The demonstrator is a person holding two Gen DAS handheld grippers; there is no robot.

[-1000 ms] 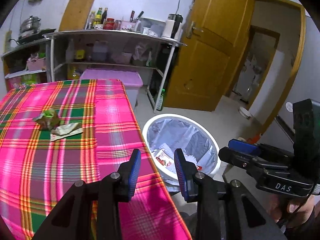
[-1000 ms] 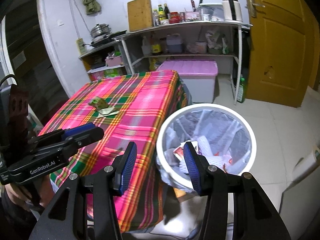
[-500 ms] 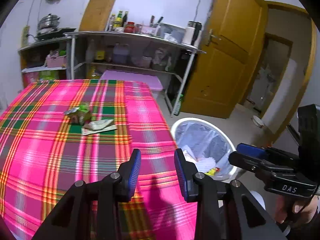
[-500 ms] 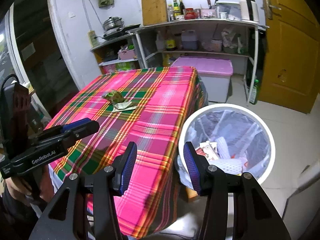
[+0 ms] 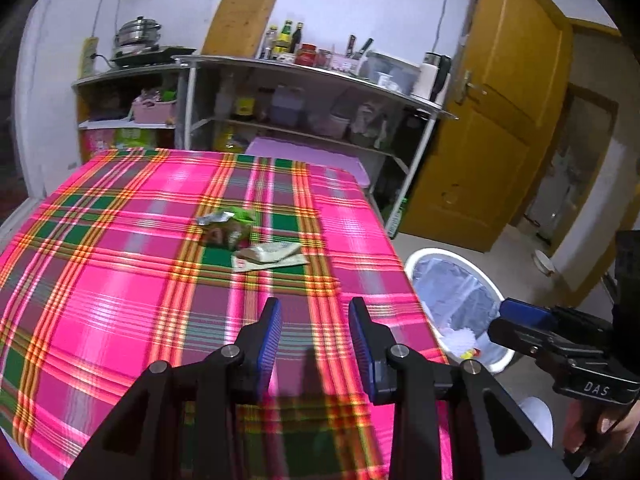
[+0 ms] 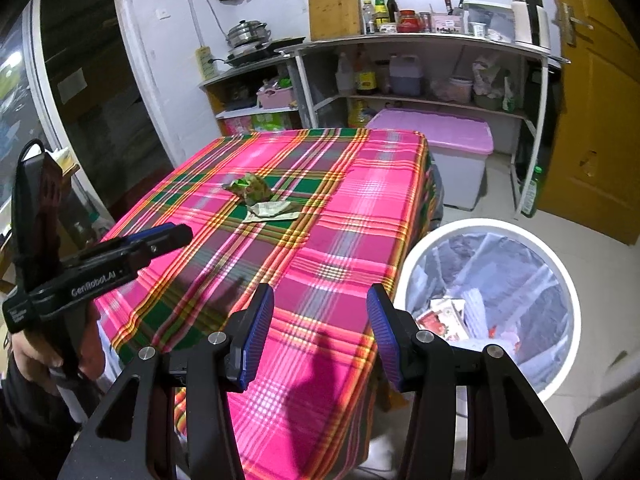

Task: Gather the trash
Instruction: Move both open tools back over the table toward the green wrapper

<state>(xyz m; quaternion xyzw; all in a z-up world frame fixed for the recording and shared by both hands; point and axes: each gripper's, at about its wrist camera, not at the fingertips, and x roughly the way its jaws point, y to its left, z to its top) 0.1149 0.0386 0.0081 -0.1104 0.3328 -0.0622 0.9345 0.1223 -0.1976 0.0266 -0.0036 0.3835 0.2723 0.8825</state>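
While our left gripper [image 5: 314,318] hangs spread and empty above the near part of the table [image 5: 120,280], our right gripper [image 6: 320,306] hangs likewise spread and empty over its right edge. Bare cloth lies between us and the wrappers [image 5: 248,240] mid-table, well clear of every edge. The bin [image 6: 560,276] stands on the floor just beside the right edge.
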